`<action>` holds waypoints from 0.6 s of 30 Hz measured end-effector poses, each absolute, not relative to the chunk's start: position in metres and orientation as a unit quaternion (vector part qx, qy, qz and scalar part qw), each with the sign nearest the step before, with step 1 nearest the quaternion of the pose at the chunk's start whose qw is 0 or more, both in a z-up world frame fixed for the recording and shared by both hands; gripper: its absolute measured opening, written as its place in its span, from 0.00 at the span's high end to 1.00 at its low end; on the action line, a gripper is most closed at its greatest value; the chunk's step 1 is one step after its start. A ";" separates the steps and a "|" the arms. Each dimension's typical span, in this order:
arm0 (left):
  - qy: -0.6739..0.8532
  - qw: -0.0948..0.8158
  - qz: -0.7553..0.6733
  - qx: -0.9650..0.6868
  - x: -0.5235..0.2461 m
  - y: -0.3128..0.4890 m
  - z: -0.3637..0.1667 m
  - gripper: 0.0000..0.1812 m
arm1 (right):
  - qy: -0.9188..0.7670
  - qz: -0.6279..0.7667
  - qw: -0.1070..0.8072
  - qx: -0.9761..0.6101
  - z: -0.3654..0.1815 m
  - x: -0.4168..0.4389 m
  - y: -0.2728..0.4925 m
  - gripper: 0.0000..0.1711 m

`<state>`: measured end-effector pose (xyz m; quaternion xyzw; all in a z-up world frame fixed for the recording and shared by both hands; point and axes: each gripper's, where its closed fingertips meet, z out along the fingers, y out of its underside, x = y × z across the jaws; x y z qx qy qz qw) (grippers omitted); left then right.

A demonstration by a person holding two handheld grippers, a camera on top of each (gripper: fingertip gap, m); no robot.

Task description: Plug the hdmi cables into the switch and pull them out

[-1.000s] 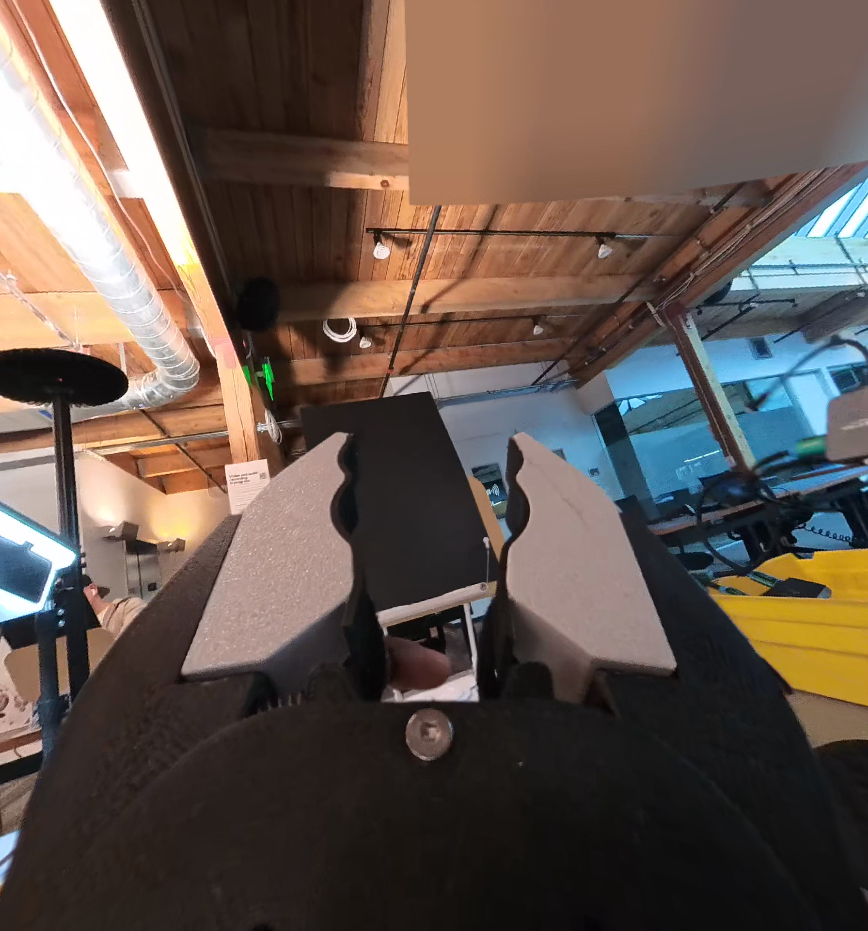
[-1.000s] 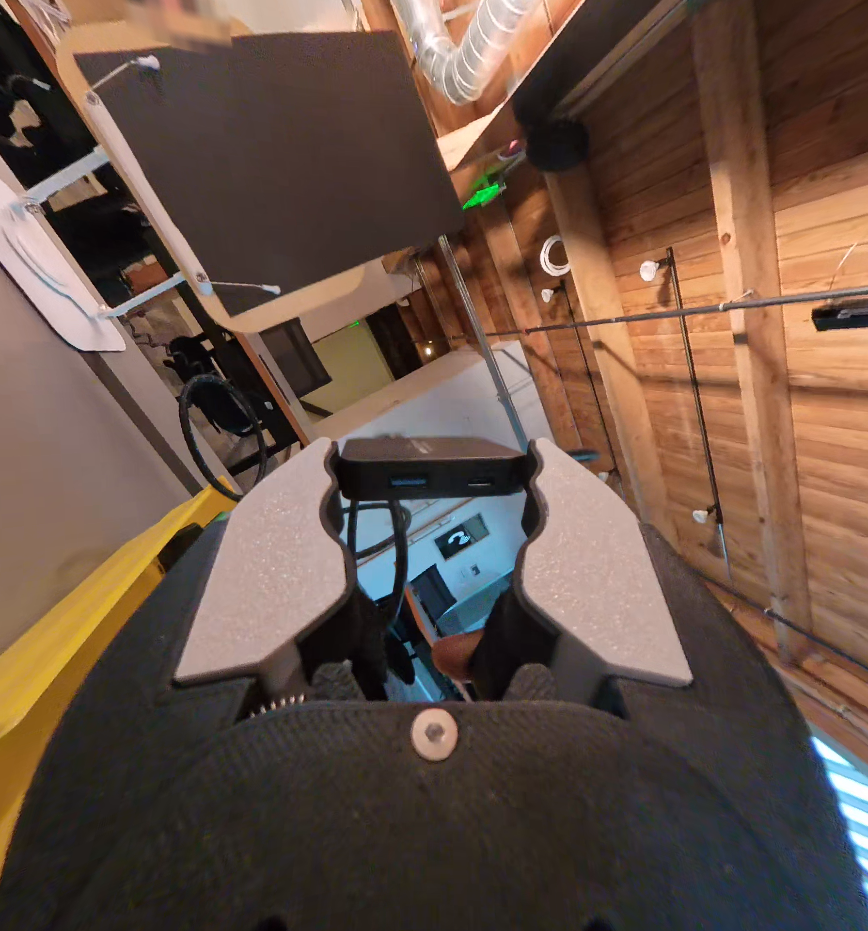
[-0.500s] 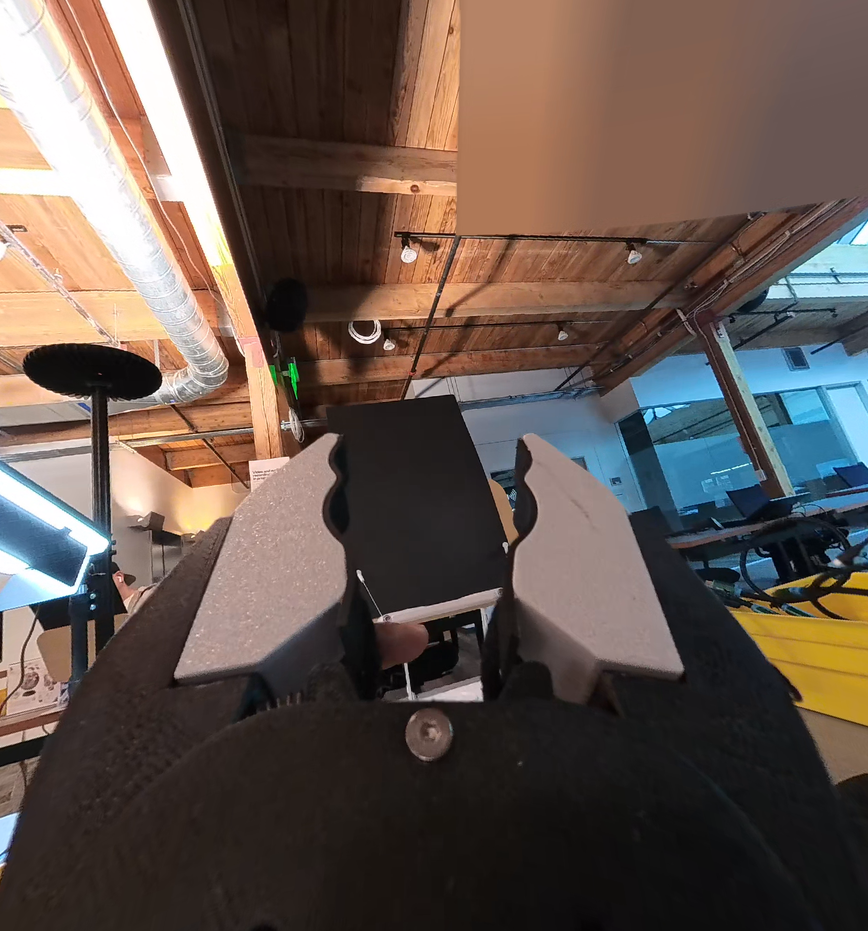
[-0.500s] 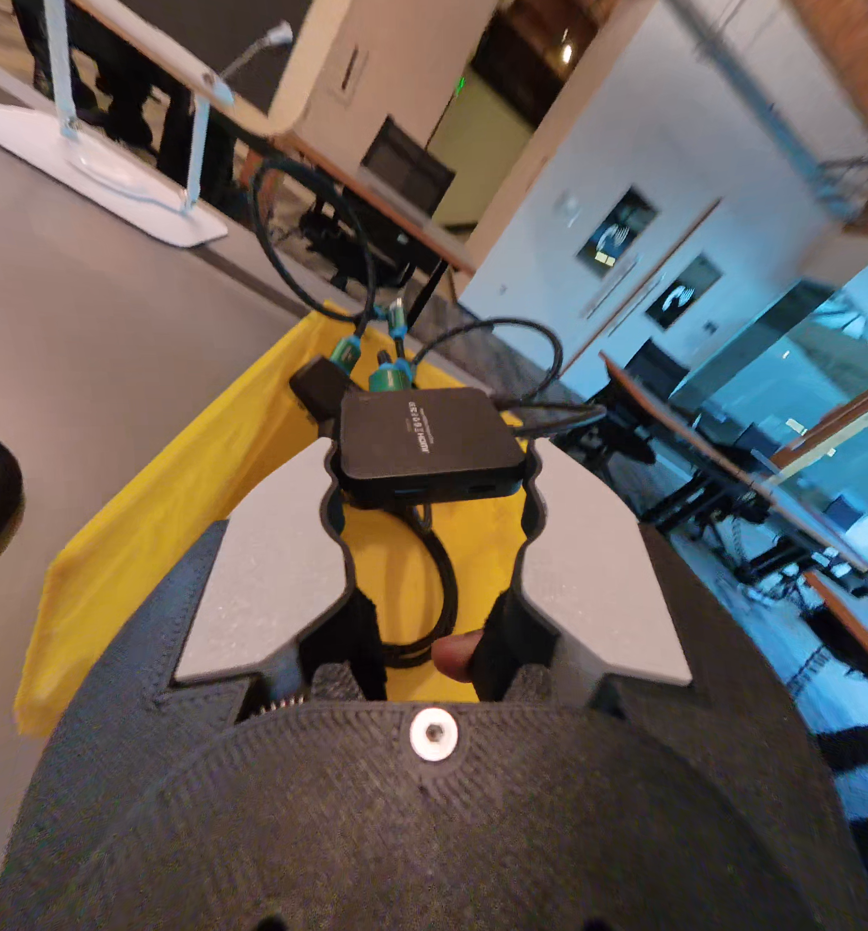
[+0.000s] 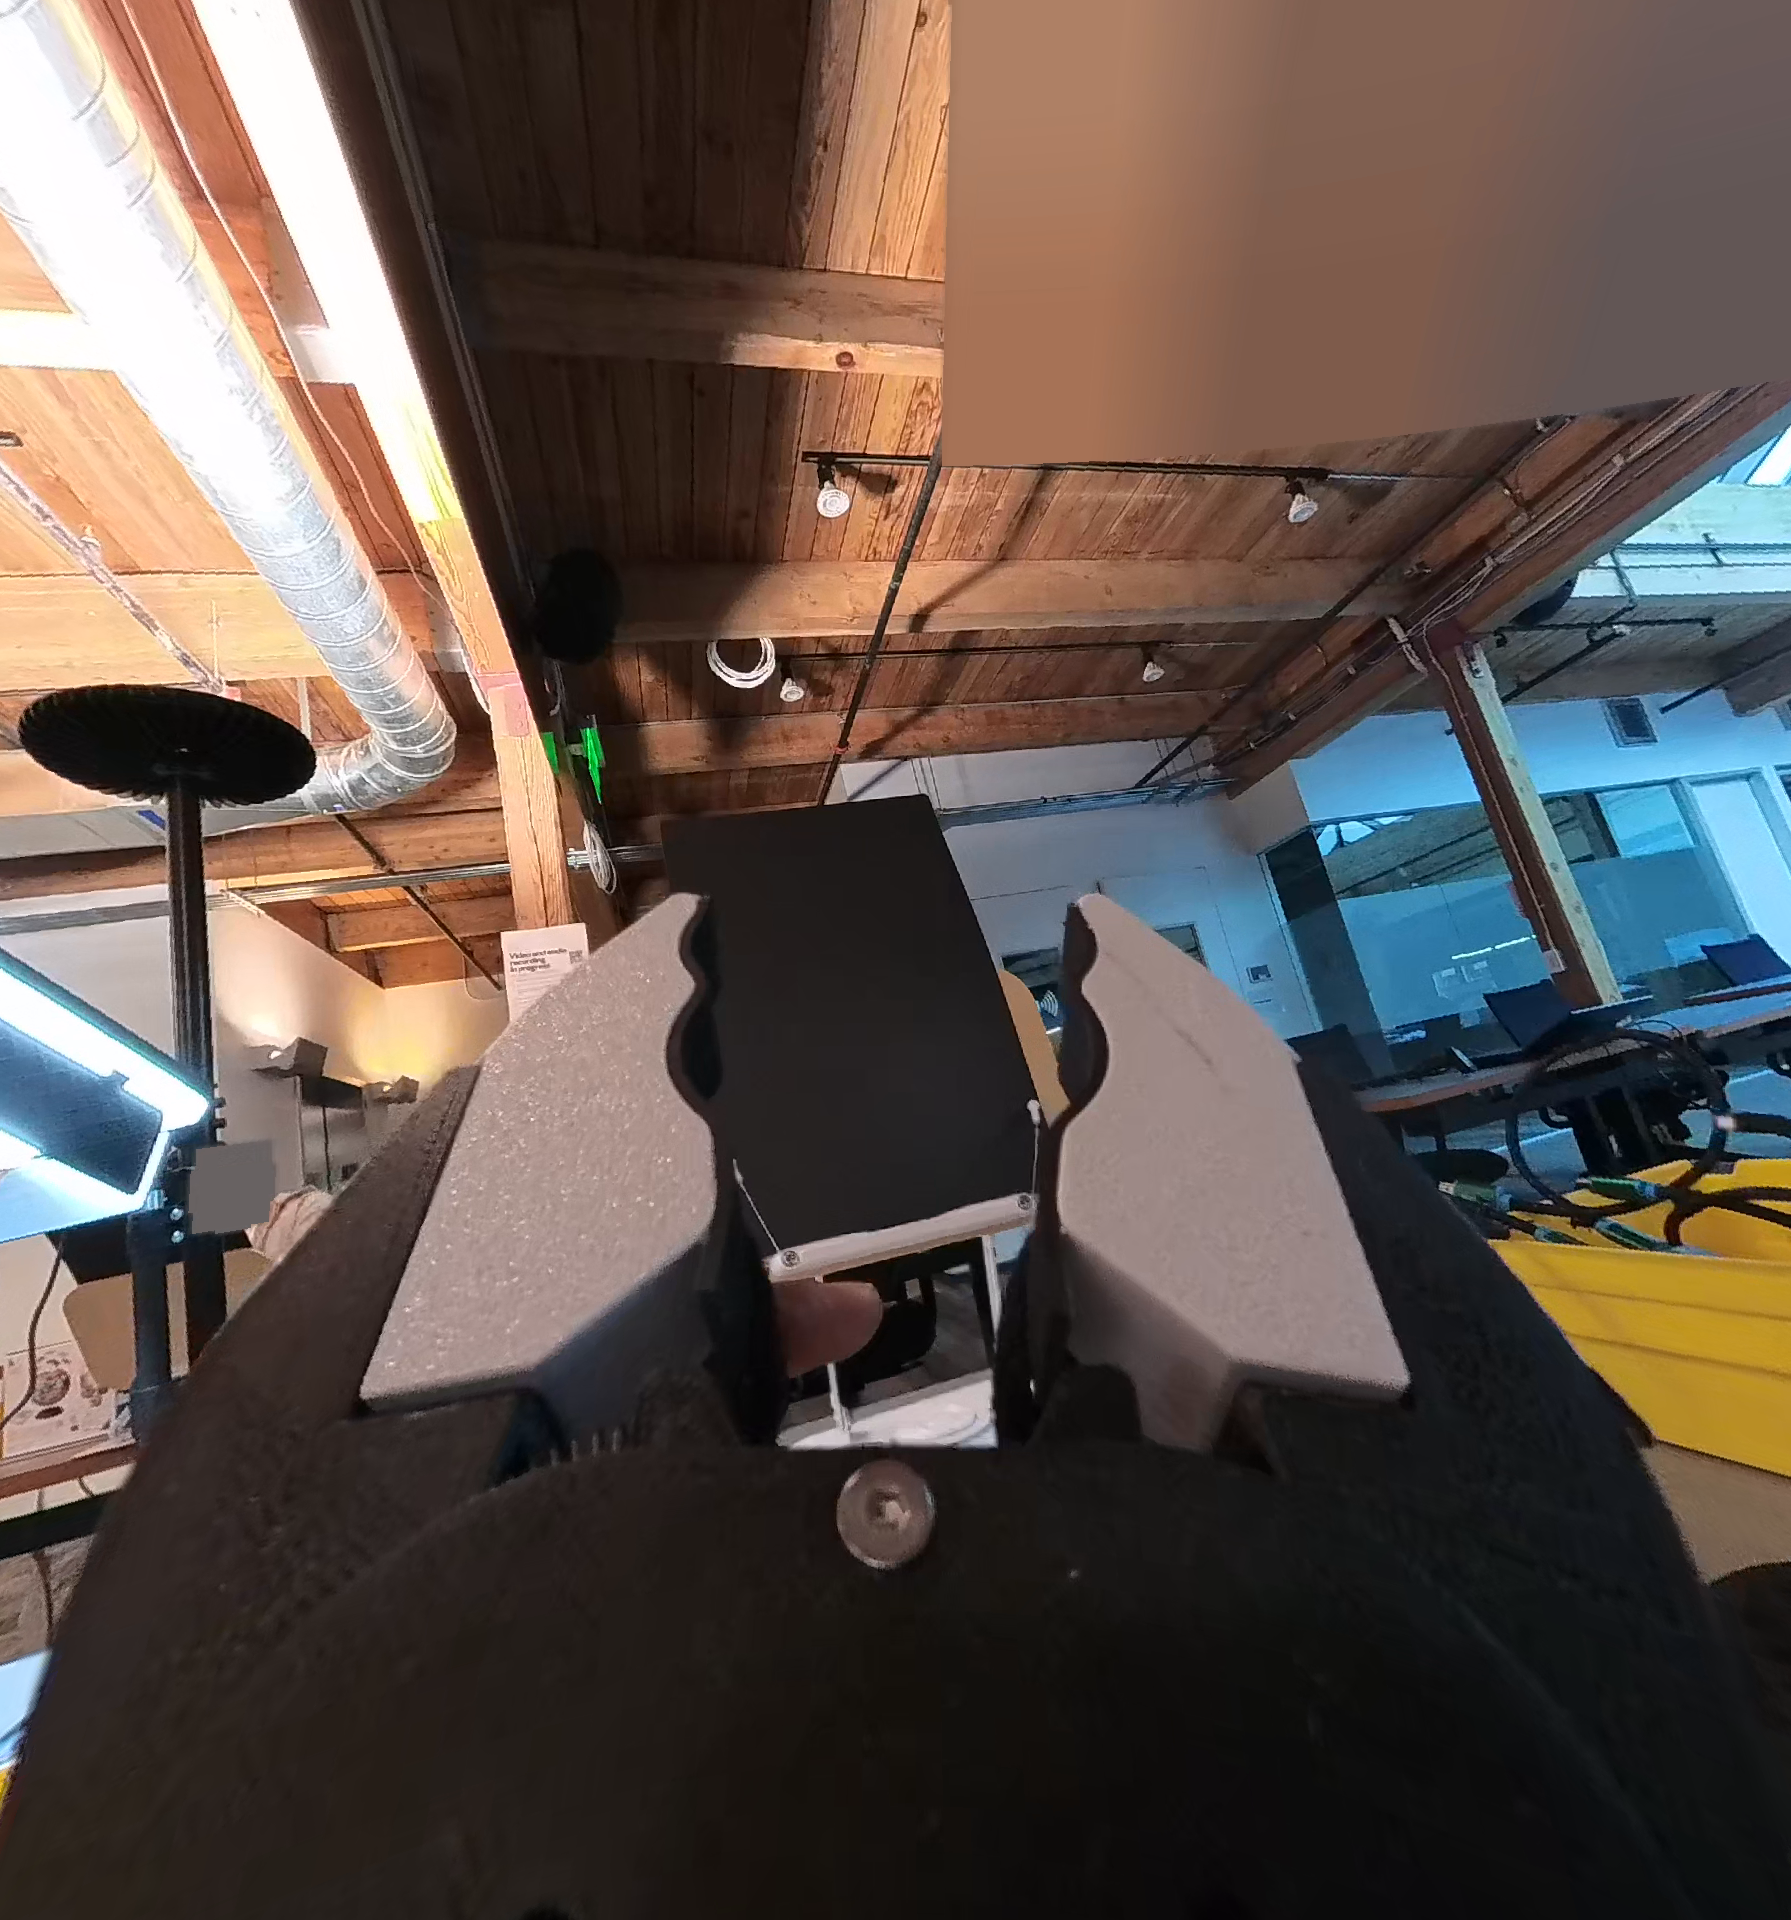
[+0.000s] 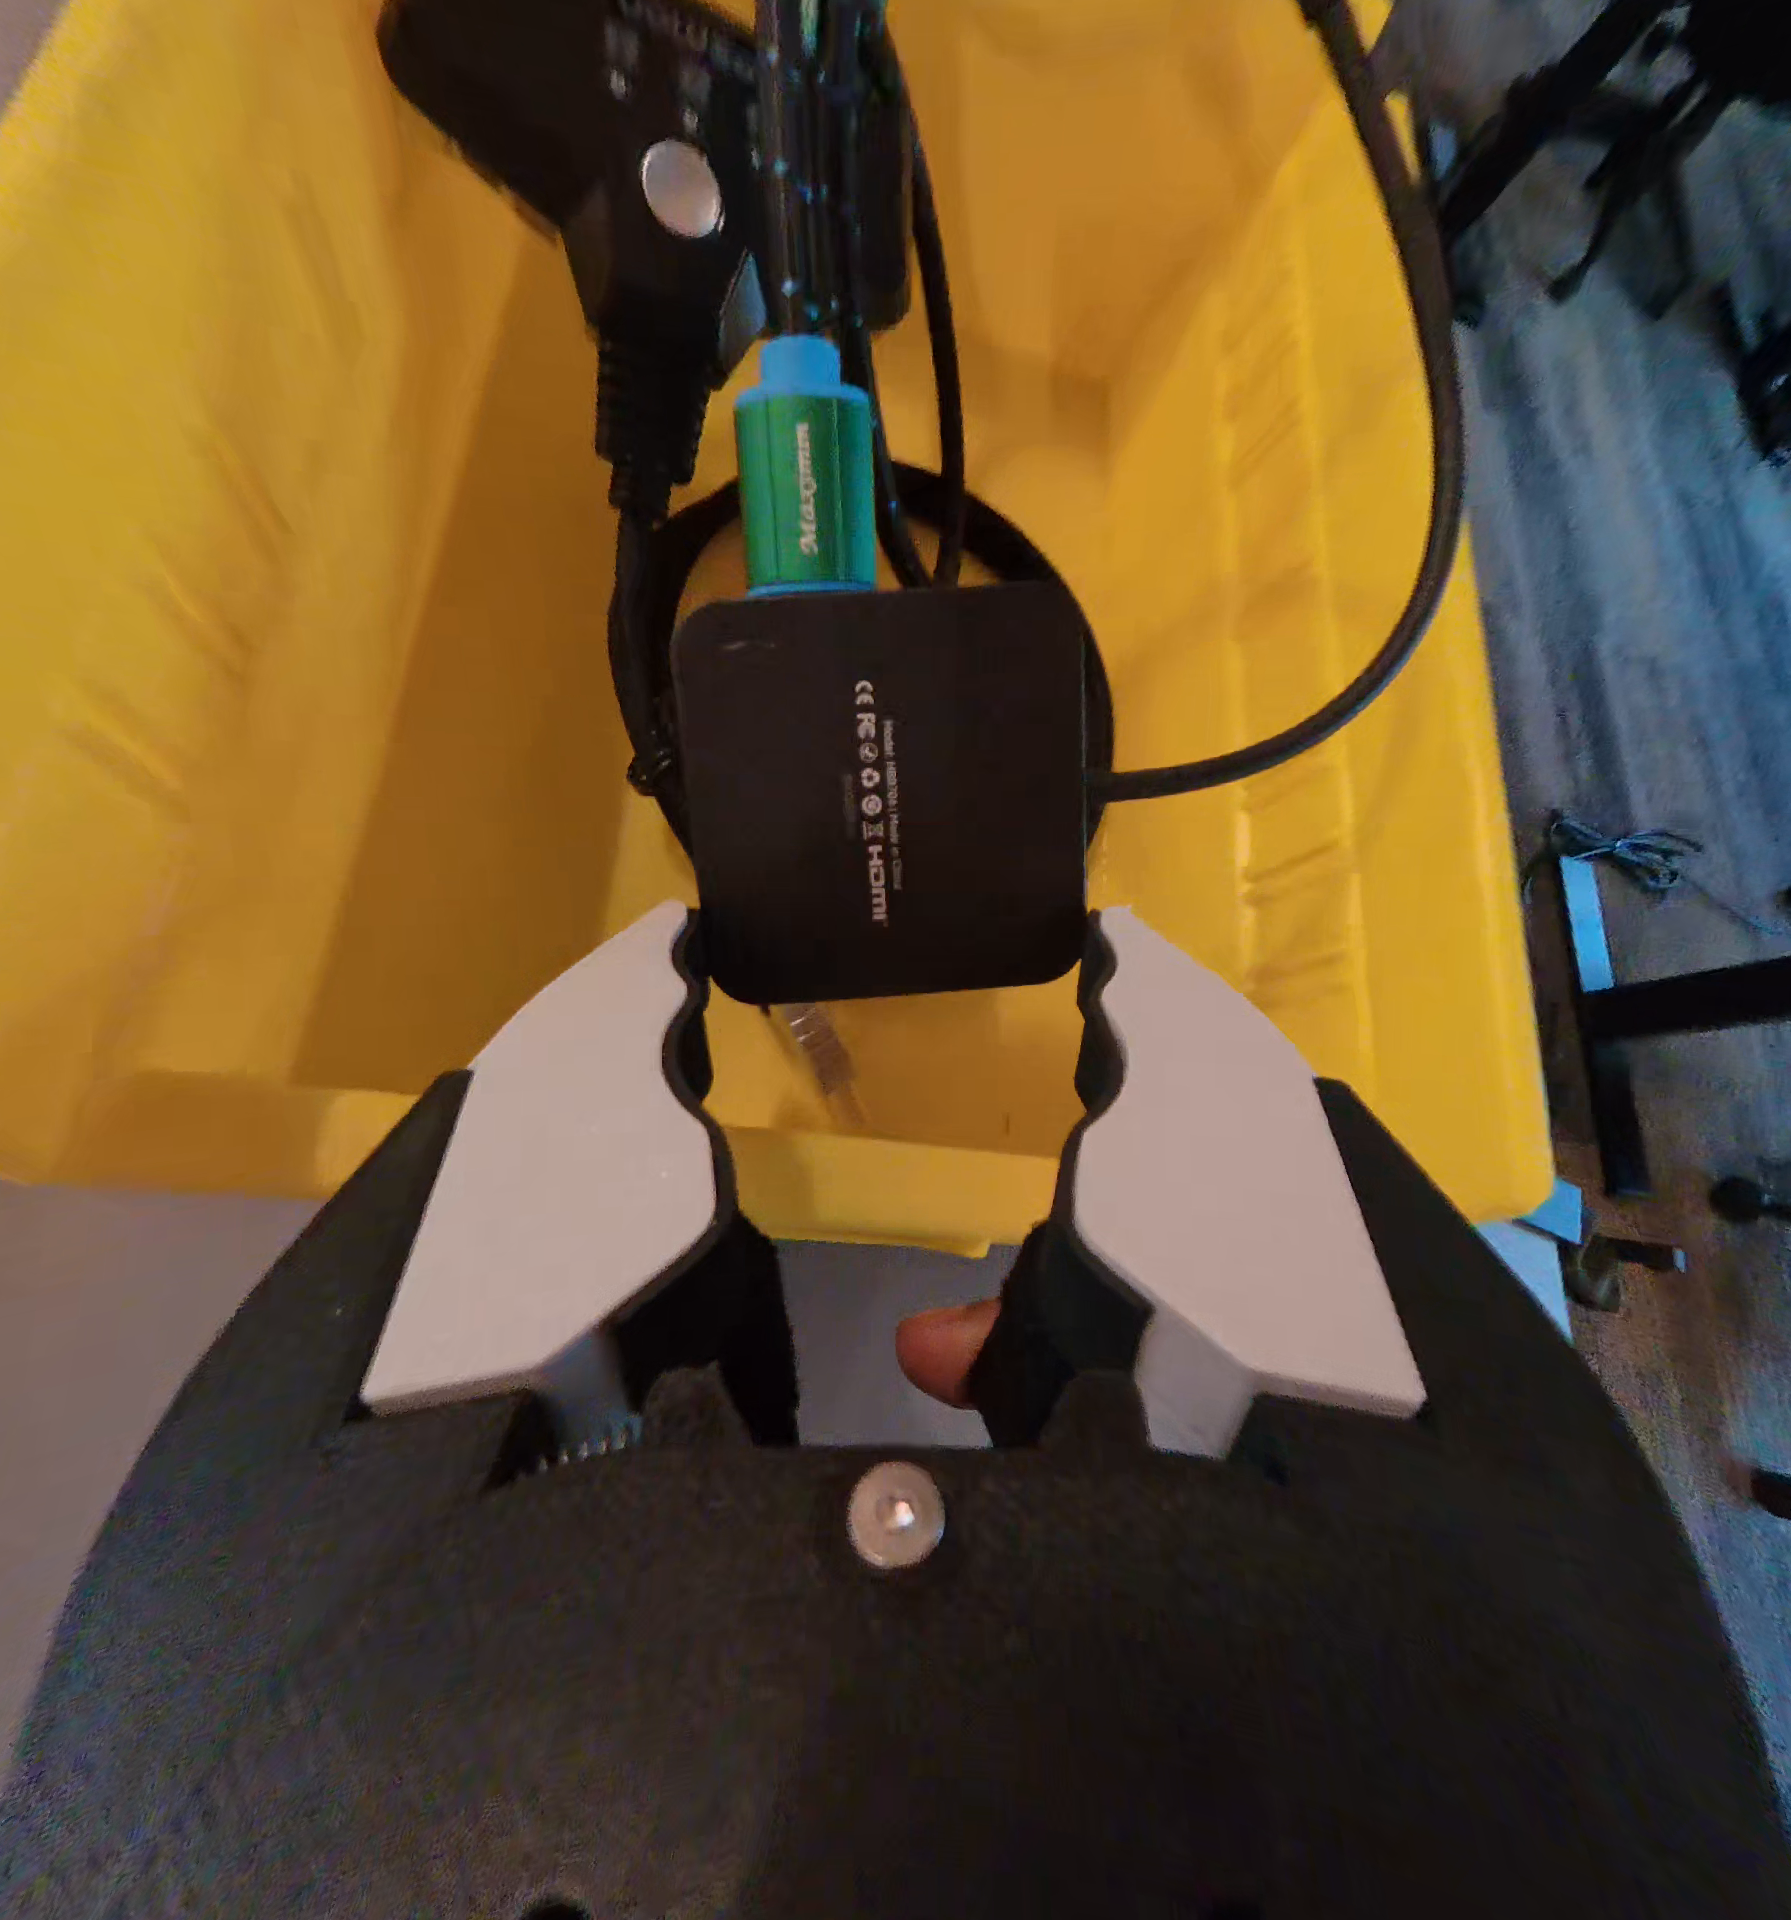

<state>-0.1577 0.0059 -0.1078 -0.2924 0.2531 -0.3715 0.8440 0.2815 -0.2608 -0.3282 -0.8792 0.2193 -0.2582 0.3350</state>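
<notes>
- Room, left wrist view: a wooden beam ceiling (image 5: 725,312) carries a silver duct (image 5: 247,436) and track lights; a black panel (image 5: 849,1018) stands ahead, glass-walled offices to the right.
- Surface: a yellow bin (image 6: 247,623) sits on a pale table (image 6: 91,1351), with grey floor (image 6: 1649,727) beside it.
- Left tool (image 5: 886,1023): jaws apart, nothing between them, pointing upward as it did a second ago; the view has shifted slightly.
- Right tool (image 6: 891,940): jaws clamped on the near corners of the black switch (image 6: 886,790), held over the bin.
- A green hdmi plug (image 6: 808,488) sits in the switch's far edge; black cables (image 6: 1410,416) trail away.
- Change: a second ago the right tool faced the ceiling, half a second ago the bin obliquely; it now looks straight down into it.
</notes>
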 end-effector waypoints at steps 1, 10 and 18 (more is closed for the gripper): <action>0.256 0.841 -0.374 -0.295 -0.157 0.006 -0.108 0.65 | 0.219 -0.252 0.330 -0.883 -0.331 0.280 -0.260 0.60; 0.288 0.816 -0.374 -0.333 -0.157 0.015 -0.110 0.65 | 0.201 -0.275 0.388 -0.856 -0.304 0.276 -0.254 0.56; 0.295 0.827 -0.336 -0.341 -0.191 0.025 -0.091 0.35 | 0.055 -0.128 0.488 -0.862 -0.273 0.196 -0.213 0.47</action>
